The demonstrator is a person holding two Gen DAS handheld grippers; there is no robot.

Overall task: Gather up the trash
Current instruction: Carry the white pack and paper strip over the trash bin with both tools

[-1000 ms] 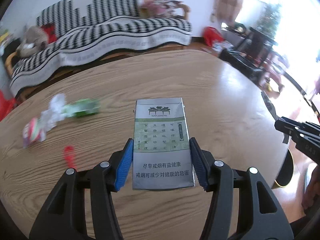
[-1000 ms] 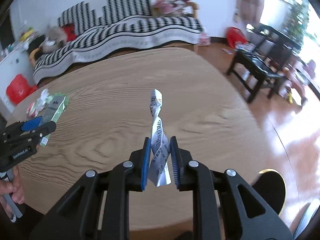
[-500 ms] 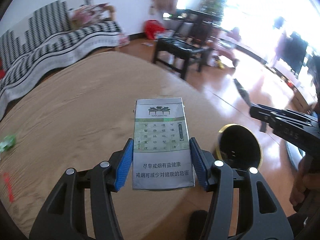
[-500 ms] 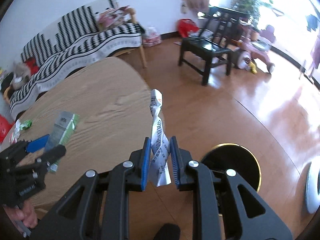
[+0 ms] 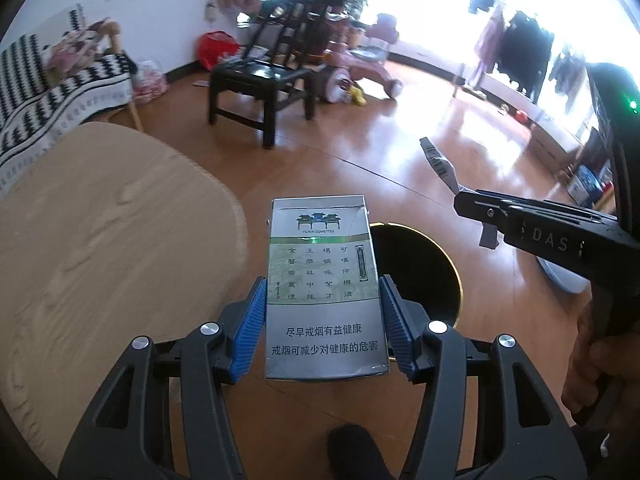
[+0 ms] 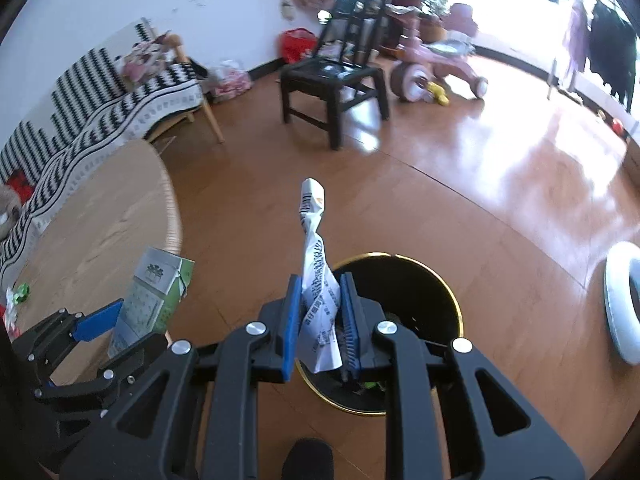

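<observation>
My left gripper (image 5: 322,312) is shut on a grey-and-green cigarette pack (image 5: 324,280), held upright beside the table edge, just left of a black bin with a gold rim (image 5: 432,276). The pack also shows in the right wrist view (image 6: 154,300). My right gripper (image 6: 320,312) is shut on a twisted white printed wrapper (image 6: 316,268) and hangs over the open bin (image 6: 404,280). In the left wrist view the right gripper (image 5: 468,202) sits at the right with the wrapper (image 5: 438,162) sticking up from it.
The round wooden table (image 5: 100,240) is at the left, with small bits of trash at its far left edge (image 6: 18,294). A black chair (image 6: 332,80), a striped sofa (image 6: 100,96), a pink tricycle (image 6: 436,64) and a white round object (image 6: 624,308) stand on the wood floor.
Both grippers have swung right, away from the table, with their loads still held. The bin has come under and beside them; the table now lies at the left.
</observation>
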